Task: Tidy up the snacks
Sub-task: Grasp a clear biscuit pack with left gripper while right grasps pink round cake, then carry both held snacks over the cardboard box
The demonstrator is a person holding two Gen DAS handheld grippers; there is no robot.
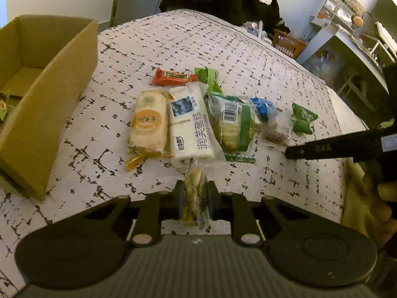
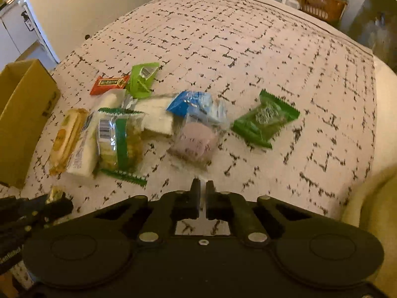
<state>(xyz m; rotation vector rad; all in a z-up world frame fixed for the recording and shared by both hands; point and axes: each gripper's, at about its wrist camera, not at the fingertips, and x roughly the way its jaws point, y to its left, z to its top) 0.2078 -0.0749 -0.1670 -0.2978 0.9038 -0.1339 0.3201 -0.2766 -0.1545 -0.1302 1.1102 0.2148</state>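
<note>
Several wrapped snacks lie bunched on a pale patterned cloth: a red bar, a cracker pack, a white cake pack, a green-banded cookie pack, a blue-topped clear packet and a dark green packet. My left gripper is shut on a small clear-wrapped snack at the near end of the pile. My right gripper is shut with nothing between its fingers, just short of the blue-topped packet. One of its fingers reaches in from the right in the left wrist view.
An open cardboard box stands at the left edge of the cloth, with a green packet inside. A hand holds the right gripper at the right edge. A desk and shelves stand beyond the cloth's far right side.
</note>
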